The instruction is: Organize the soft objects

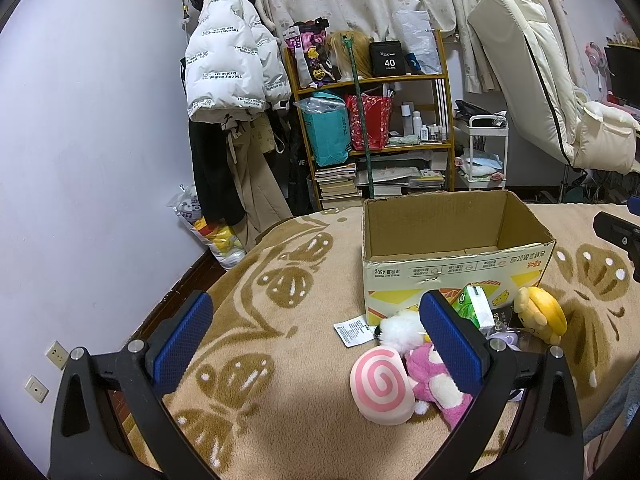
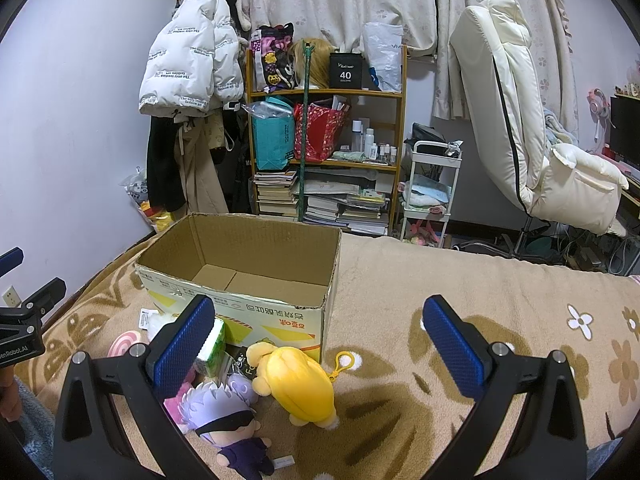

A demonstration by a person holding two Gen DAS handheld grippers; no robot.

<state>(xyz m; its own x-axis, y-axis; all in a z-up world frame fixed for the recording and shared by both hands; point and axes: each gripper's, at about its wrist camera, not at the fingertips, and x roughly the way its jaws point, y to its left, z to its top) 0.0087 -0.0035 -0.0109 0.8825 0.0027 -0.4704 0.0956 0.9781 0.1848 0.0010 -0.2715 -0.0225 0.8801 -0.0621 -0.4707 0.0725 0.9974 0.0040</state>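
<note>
An open, empty cardboard box [image 1: 456,240] [image 2: 256,272] stands on the tan flowered blanket. Soft toys lie in front of it: a pink swirl roll cushion [image 1: 382,386], a pink plush [image 1: 434,388], a white fluffy plush [image 1: 400,330], a yellow plush [image 1: 542,314] [image 2: 298,388] and a white-haired doll in purple [image 2: 230,428]. A green tissue pack [image 1: 476,306] [image 2: 212,346] lies among them. My left gripper [image 1: 316,344] is open above the blanket, left of the pile. Open as well, my right gripper [image 2: 318,344] hovers over the yellow plush, with nothing between its fingers.
The blanket [image 2: 480,300] covers a bed. Behind it stand a wooden shelf [image 1: 372,120] with bags and books, a white cart [image 2: 430,188], hanging coats [image 1: 232,72] and a cream chair [image 2: 532,132]. A paper tag [image 1: 354,330] lies by the box.
</note>
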